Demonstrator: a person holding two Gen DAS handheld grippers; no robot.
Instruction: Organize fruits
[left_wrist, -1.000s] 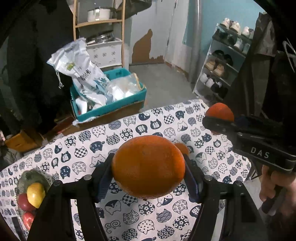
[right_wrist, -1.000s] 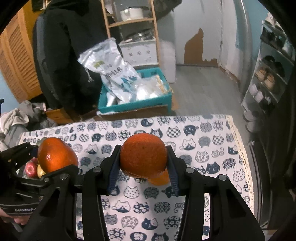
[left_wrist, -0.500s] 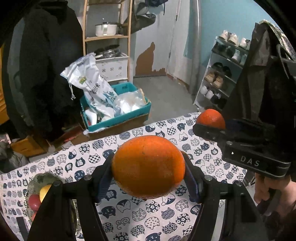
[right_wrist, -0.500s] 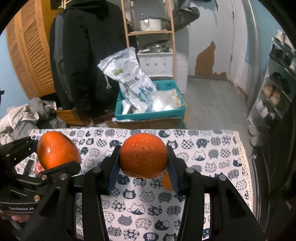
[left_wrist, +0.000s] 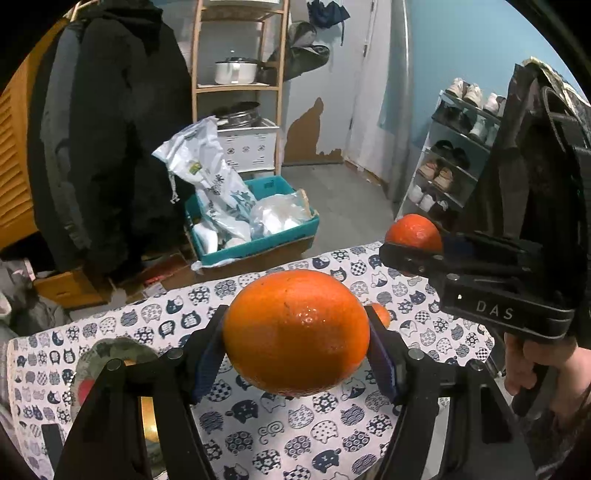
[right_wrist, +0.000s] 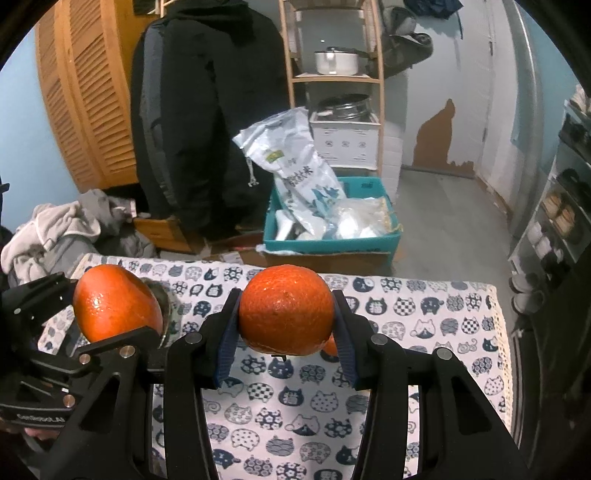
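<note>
My left gripper (left_wrist: 295, 343) is shut on a large orange (left_wrist: 291, 317), held above the cat-print tablecloth (left_wrist: 332, 428). My right gripper (right_wrist: 286, 325) is shut on a smaller orange (right_wrist: 284, 299), also off the table. Each wrist view shows the other gripper: the right gripper (left_wrist: 415, 245) with its orange (left_wrist: 412, 230) at the right, the left gripper (right_wrist: 110, 314) with its orange (right_wrist: 110, 299) at the left. A third orange (left_wrist: 382, 314) lies on the cloth, mostly hidden behind a finger. A glass bowl (left_wrist: 110, 347) with red and yellow fruit sits at the table's left end.
Beyond the table's far edge stand a teal crate (right_wrist: 332, 240) with bags, a wooden shelf (left_wrist: 236, 88) with pots, a dark hanging coat (right_wrist: 199, 122) and a shoe rack (left_wrist: 454, 158). A hand (left_wrist: 532, 362) grips the right gripper's handle.
Both grippers have risen with their oranges still clamped. The table has dropped lower in both views, and the bowl has slid rightward under my left gripper.
</note>
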